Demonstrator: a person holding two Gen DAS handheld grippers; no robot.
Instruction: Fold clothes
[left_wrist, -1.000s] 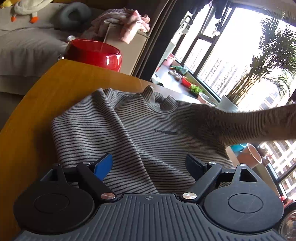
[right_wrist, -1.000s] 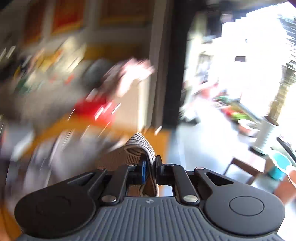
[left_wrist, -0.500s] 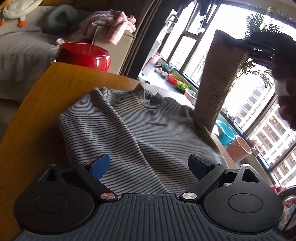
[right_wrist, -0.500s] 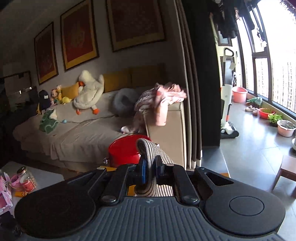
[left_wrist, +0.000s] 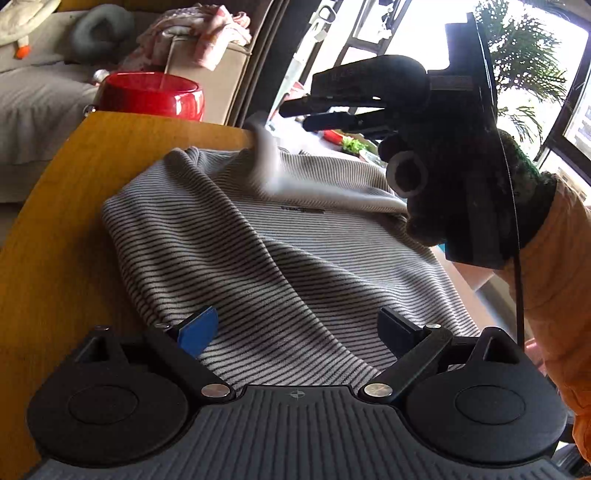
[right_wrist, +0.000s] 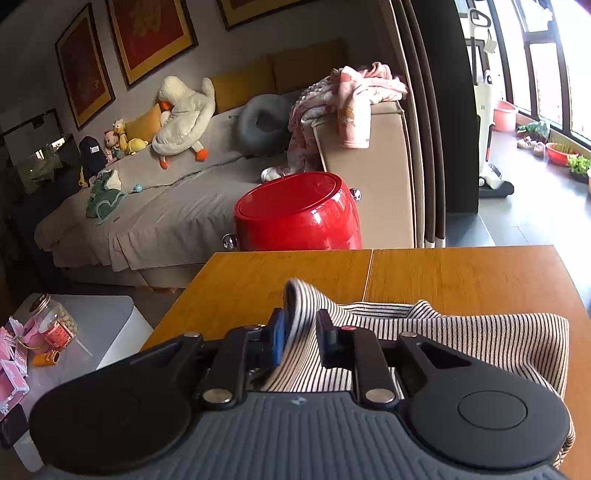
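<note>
Striped sweater (left_wrist: 280, 254) lies spread out on the wooden table (left_wrist: 66, 229), with its bottom edge right under the left gripper (left_wrist: 295, 328), whose two fingers are spread wide apart above the cloth and hold nothing. One sleeve (left_wrist: 269, 166) is lifted up and laid across the sweater's chest, and its end sits between the fingers of the right gripper (right_wrist: 300, 334), which have a small gap around the cloth, so I cannot tell if they pinch it. Past the far edge of the table stands a red tub (right_wrist: 299, 214).
</note>
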